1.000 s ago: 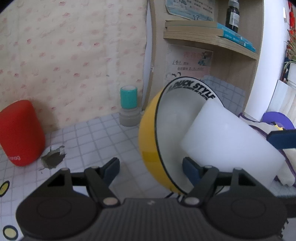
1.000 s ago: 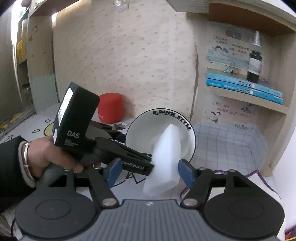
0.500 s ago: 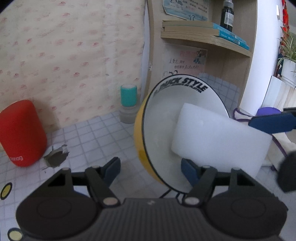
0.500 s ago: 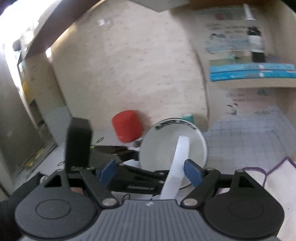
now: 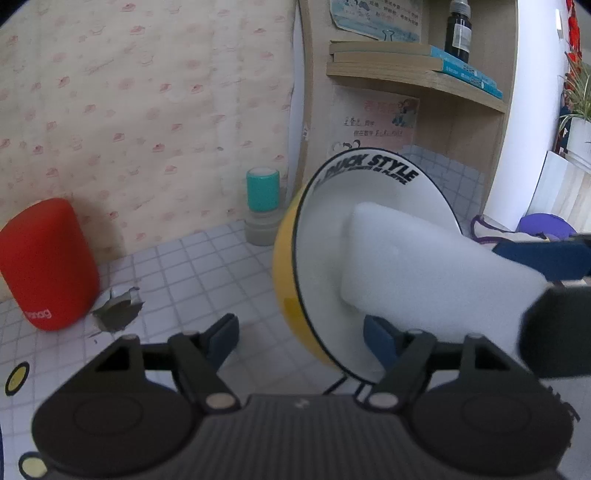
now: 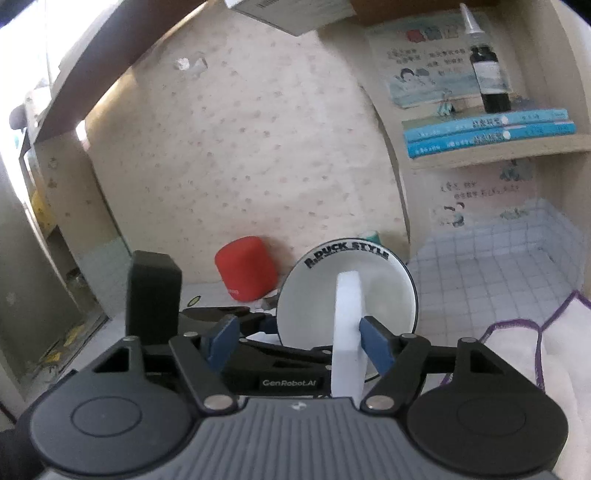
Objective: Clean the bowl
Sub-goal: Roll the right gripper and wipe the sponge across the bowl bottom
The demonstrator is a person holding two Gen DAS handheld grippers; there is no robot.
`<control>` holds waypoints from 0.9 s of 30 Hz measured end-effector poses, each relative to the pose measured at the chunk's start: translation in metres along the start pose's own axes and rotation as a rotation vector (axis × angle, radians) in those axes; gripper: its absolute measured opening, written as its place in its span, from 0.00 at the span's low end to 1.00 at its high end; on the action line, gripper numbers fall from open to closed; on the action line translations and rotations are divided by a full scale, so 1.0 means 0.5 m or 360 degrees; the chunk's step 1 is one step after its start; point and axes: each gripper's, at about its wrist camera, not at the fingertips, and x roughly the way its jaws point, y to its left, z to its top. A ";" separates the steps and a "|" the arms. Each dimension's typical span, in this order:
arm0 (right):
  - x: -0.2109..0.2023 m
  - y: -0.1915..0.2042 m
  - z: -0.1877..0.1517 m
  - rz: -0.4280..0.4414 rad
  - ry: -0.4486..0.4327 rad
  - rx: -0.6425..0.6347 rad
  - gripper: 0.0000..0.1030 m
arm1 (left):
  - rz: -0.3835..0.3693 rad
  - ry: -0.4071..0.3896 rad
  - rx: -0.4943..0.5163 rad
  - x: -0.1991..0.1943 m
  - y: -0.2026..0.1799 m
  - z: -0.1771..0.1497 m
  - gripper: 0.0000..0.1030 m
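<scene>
A bowl [image 5: 369,206], yellow outside and white inside with black lettering on its rim, stands tipped on its side, its mouth toward the right wrist camera [image 6: 314,295]. Its lower rim sits between the jaws of my left gripper [image 5: 301,332], close to the right finger. Tiles show between the bowl and the left finger, and these jaws are opening. A white sponge block [image 5: 424,277] reaches into the bowl. In the right wrist view the sponge [image 6: 347,306] stands edge-on against the right finger of my right gripper [image 6: 295,336]. A wide gap separates it from the left finger, and these jaws are closing.
A red cylinder [image 5: 48,262] and a teal-capped jar [image 5: 262,199] stand by the back wall. The tile covering has a torn hole [image 5: 118,314]. A shelf holds books and a dark bottle [image 5: 458,33]. A white cloth with purple edging [image 6: 517,350] lies at the right.
My right gripper has rolled, so the sponge went from slanted to upright in its view. The sponge has pushed further into the bowl. The bowl and left gripper have hardly moved.
</scene>
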 end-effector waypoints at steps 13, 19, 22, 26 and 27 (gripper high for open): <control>0.038 -0.003 -0.015 -0.0136 0.0057 -0.0006 0.69 | 0.0018 0.0011 -0.0002 0.003 -0.001 0.002 0.80; 0.039 -0.032 -0.025 -0.0134 0.0036 0.0079 0.69 | 0.0013 0.0012 -0.0005 0.003 -0.001 0.003 0.81; 0.030 -0.032 -0.034 -0.0134 0.0004 0.0051 0.69 | 0.0014 0.0012 -0.0001 0.002 -0.002 0.003 0.81; 0.028 -0.029 -0.043 -0.0163 -0.0054 -0.0011 0.69 | 0.0011 0.0011 0.0003 0.001 -0.002 0.001 0.81; 0.027 -0.025 -0.046 -0.0186 -0.0082 -0.0040 0.69 | 0.0011 0.0011 0.0003 0.001 -0.002 0.001 0.81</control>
